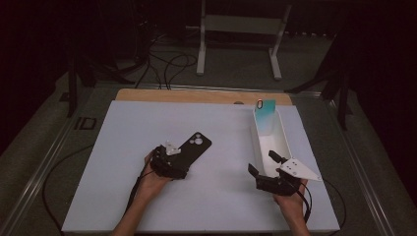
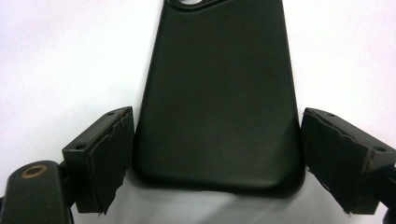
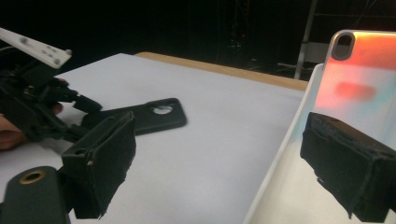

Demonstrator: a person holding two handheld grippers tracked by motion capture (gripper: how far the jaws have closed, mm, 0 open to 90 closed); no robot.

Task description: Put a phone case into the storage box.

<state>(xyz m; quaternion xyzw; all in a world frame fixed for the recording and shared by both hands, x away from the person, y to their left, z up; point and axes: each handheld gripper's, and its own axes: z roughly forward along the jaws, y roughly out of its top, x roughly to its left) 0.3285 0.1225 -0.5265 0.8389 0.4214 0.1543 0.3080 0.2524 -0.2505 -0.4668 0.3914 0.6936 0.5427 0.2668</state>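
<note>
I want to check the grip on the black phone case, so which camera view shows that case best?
The left gripper view: the black phone case lies large between the left gripper and its open jaws, pads not visibly pressing. The high view shows the whole case small on the table; the right gripper view shows it far off, flat and partly hidden.

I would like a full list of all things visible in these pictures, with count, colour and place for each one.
phone case: 1, black, flat on the white board, between the jaws of the left gripper
tray: 1, white, long, at the right of the board
second phone case: 1, teal with an orange sheen, leaning in the far end of the tray
board: 1, white, covers the table
table: 1, wooden edge shows behind the board
metal frame: 1, white, on the floor behind the table
left gripper: 1, black, jaws open around the black case's near end
right gripper: 1, black, jaws open at the tray's near end
hands: 2, at the near edge
</note>
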